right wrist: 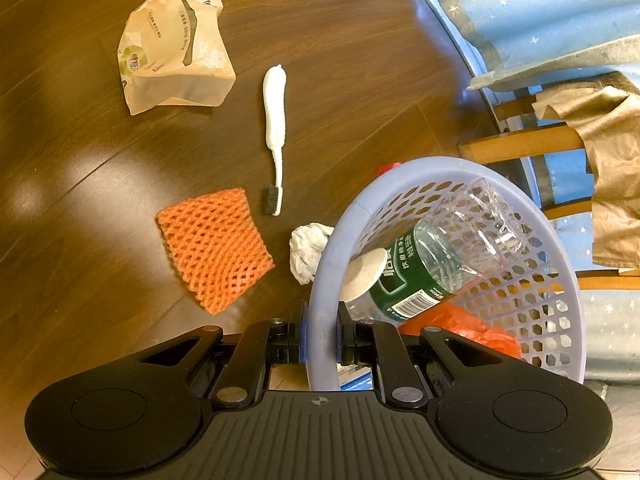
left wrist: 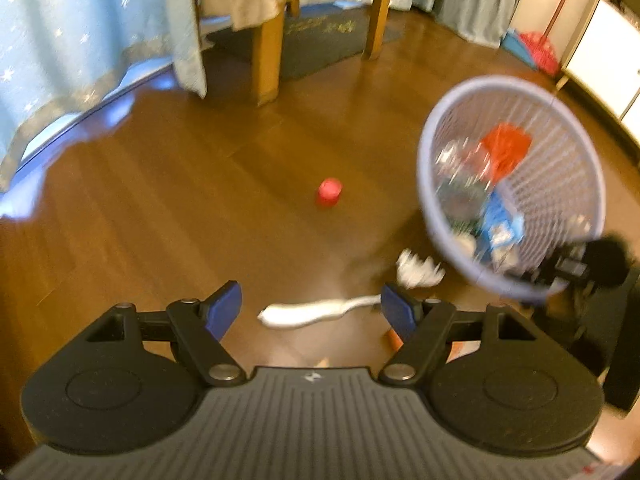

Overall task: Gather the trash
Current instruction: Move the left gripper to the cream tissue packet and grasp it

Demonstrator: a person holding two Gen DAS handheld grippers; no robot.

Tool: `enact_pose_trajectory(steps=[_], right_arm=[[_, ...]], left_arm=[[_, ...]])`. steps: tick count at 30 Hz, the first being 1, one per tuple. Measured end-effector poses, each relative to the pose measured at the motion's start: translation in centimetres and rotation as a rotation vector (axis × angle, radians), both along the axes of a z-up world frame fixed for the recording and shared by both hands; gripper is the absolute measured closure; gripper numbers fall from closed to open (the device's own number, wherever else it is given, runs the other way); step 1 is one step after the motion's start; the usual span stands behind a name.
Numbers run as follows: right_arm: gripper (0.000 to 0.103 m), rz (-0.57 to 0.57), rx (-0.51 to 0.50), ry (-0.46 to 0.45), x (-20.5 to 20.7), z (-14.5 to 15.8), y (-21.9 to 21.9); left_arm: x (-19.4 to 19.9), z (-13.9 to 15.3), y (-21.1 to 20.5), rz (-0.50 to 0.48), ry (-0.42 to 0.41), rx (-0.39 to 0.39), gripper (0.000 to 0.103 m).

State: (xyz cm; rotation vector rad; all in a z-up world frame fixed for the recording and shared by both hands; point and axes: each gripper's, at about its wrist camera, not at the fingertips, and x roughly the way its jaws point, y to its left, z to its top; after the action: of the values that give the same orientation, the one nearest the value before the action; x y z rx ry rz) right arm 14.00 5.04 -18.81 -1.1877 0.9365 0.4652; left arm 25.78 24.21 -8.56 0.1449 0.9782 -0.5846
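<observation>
My right gripper (right wrist: pixel 322 340) is shut on the rim of a lilac plastic basket (right wrist: pixel 564 280), held tilted above the wooden floor. Inside lie a clear bottle (right wrist: pixel 448 252) with a green label, a red plastic bag (right wrist: pixel 468 328) and a pale round disc (right wrist: pixel 364 274). On the floor lie a white toothbrush (right wrist: pixel 275 120), an orange foam net (right wrist: pixel 214 248), a crumpled white tissue (right wrist: pixel 308 250) and a brown paper bag (right wrist: pixel 176 52). My left gripper (left wrist: pixel 310 312) is open just above the toothbrush (left wrist: pixel 312 312). The basket (left wrist: pixel 440 120) hangs to its right, and a small red cap (left wrist: pixel 329 191) lies farther ahead.
Wooden chair legs (left wrist: pixel 266 60) draped with tan cloth stand ahead on a dark mat (left wrist: pixel 320 44). Blue starred curtains (left wrist: pixel 60 40) hang at the left. A red broom (left wrist: pixel 542 52) and a white cabinet (left wrist: pixel 600 56) are at the far right. Bare floor lies left of the cap.
</observation>
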Motion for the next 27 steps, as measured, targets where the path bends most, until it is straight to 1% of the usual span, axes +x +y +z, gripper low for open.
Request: enact_pose_trajectory(steps=[3, 4, 5, 10, 15, 17, 21, 23, 24, 25, 27], right_arm=[[0.094, 0.002, -0.001, 0.001, 0.0, 0.0, 0.1], [0.094, 0.004, -0.001, 0.002, 0.0, -0.1, 0.2], [0.094, 0.007, -0.002, 0.002, 0.0, -0.1, 0.2], [0.094, 0.019, -0.010, 0.007, -0.3, -0.2, 0.3], [0.094, 0.018, -0.009, 0.009, -0.3, -0.2, 0.3], [0.094, 0.019, -0.010, 0.008, -0.3, -0.2, 0.3], [0.094, 0.016, -0.008, 0.008, -0.2, -0.1, 0.4], [0.094, 0.019, -0.010, 0.008, -0.3, -0.1, 0.3], [0.094, 0.020, -0.010, 0.009, -0.3, -0.1, 0.4], [0.094, 0.021, -0.011, 0.009, -0.4, -0.2, 0.4], [0.094, 0.022, -0.012, 0.009, -0.3, -0.2, 0.4]], left_arm=[[-1.0, -1.4, 1.2, -0.011, 0.007, 0.035, 0.029], [-1.3, -1.9, 1.5, -0.018, 0.009, 0.046, 0.025], [-1.8, -2.4, 1.7, -0.029, 0.007, 0.059, 0.024], [-3.5, -5.1, 2.1, -0.156, -0.027, 0.151, 0.024], [-3.9, -7.4, 2.3, -0.253, -0.018, 0.180, 0.024], [-4.2, -8.7, 2.4, -0.292, -0.013, 0.213, 0.024], [-4.7, -10.9, 2.2, -0.346, -0.023, 0.302, 0.025], [-4.8, -12.0, 2.0, -0.369, -0.025, 0.346, 0.028], [-4.8, -12.4, 1.9, -0.373, -0.016, 0.356, 0.031], [-4.7, -12.8, 1.8, -0.371, -0.008, 0.357, 0.035], [-4.7, -13.2, 1.6, -0.382, -0.014, 0.360, 0.036]])
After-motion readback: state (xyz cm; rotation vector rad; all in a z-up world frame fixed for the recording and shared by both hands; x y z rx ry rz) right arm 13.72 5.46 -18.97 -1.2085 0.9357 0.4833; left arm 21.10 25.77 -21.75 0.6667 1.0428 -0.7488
